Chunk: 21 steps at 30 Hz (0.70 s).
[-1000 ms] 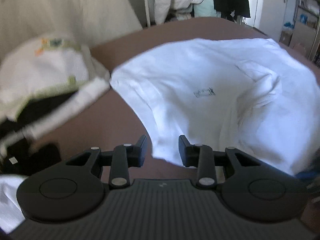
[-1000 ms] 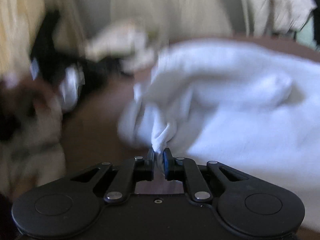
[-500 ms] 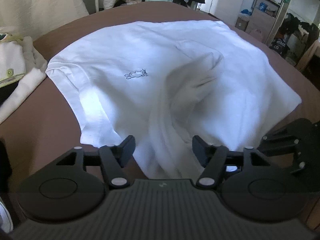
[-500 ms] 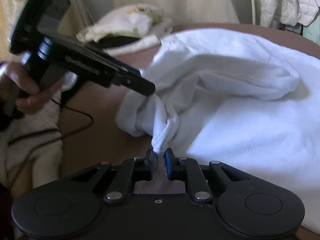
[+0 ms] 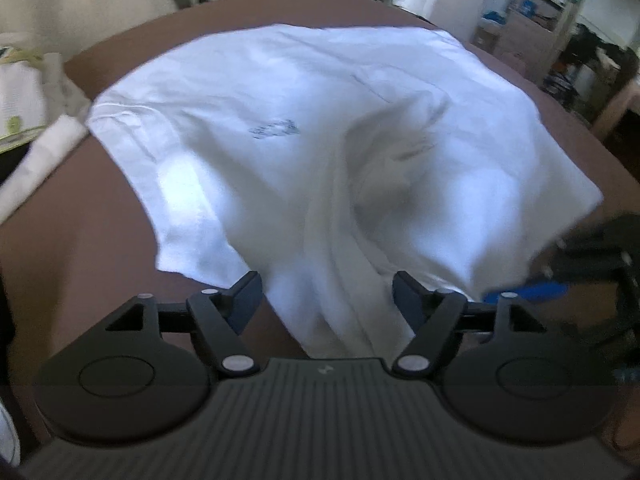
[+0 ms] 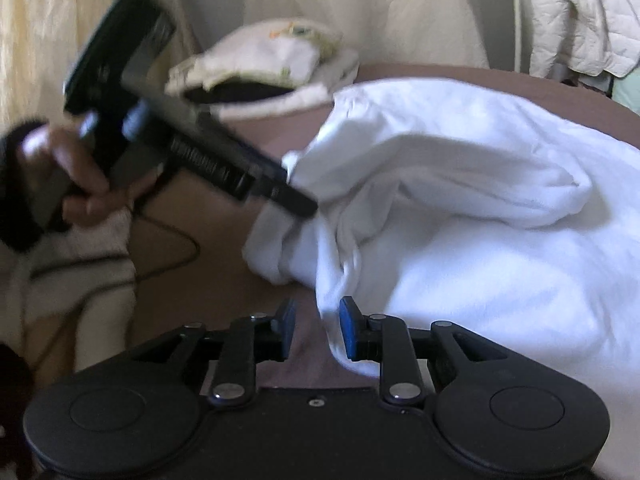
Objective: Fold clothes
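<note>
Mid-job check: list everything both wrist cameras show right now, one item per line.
white T-shirt: one, white with a small dark chest print, rumpled on the brown surface
brown surface: one, brown, under the shirt
clothes pile: one, white, green-trimmed and black, far edge
quilted jacket: one, cream, hanging behind
cable: one, black, left of the shirt
left gripper: black, open, straddling the shirt's near edge
right gripper: black with blue pads, open at the hem

Daylight is glaring off the white shirt point(image 5: 248, 92) in patches with soft grey shadows pooling in its folds, motion blur is smearing both views, strongest on the left gripper point(image 6: 296, 204) at upper left, and fisheye distortion is bending the edges.
</note>
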Tool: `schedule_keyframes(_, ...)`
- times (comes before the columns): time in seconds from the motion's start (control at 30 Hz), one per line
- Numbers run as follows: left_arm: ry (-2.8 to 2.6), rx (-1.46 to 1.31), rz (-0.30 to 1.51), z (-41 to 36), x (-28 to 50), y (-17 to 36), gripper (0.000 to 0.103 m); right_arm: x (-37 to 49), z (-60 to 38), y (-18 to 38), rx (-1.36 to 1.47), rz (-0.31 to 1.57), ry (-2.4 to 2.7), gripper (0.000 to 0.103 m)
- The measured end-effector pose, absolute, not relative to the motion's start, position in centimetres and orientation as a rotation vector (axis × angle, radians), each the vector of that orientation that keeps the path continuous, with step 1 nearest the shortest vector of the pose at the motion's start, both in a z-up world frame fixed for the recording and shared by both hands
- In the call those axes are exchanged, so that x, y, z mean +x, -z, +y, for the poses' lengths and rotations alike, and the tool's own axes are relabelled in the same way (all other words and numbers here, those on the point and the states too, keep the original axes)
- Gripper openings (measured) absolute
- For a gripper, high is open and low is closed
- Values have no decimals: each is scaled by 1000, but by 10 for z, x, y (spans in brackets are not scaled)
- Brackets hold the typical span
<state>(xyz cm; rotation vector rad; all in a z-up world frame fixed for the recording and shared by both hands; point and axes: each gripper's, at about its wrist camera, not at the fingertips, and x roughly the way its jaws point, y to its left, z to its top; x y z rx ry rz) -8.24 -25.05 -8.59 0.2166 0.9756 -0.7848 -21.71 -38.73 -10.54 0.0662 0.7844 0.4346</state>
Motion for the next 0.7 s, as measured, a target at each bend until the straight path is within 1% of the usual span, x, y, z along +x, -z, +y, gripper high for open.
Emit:
schedule_keyframes(0.07, 813, 230, 998, -255, -86, 90, 80, -215, -390, 105, 112, 760, -426, 34)
schedule_keyframes(0.17, 810, 273, 1035, -267, -91, 105, 80, -205, -389, 117, 147, 767, -375, 39)
schedule_keyframes(0.2, 796, 290, 1039, -270, -92, 111, 73, -200, -388, 125, 157, 789, -353, 39)
schedule_keyframes(0.23, 777, 313, 1021, -273, -93, 113, 58, -194, -388, 134, 173, 822, -331, 33)
schedule_keyframes(0.27, 759, 337, 1002, -275, -95, 115, 31, -189, -387, 141, 189, 843, -324, 20)
schedule_keyframes(0.3, 750, 360, 967, -277, -99, 110, 27, -188, -386, 141, 190, 826, -329, 11)
schedule_keyframes(0.33, 742, 367, 924, -278, -103, 103, 25, -191, -385, 136, 174, 783, -331, 10)
schedule_keyframes(0.4, 721, 372, 794, -275, -111, 85, 25, -200, -388, 117, 170, 661, -312, 9)
schedule_keyframes(0.47, 696, 375, 666, -272, -117, 67, 27, -206, -399, 101, 223, 577, -260, 9)
schedule_keyframes(0.53, 626, 423, 586, -272, -119, 58, 32, -206, -410, 98, 221, 545, -170, 9)
schedule_keyframes(0.57, 597, 435, 585, -271, -116, 62, 42, -204, -415, 101, 221, 553, -136, 8)
schedule_keyframes(0.6, 574, 440, 591, -271, -113, 65, 45, -200, -421, 109, 241, 582, -114, 8)
schedule_keyframes(0.7, 585, 309, 755, -261, -93, 82, 46, -191, -428, 127, 295, 653, -52, 8)
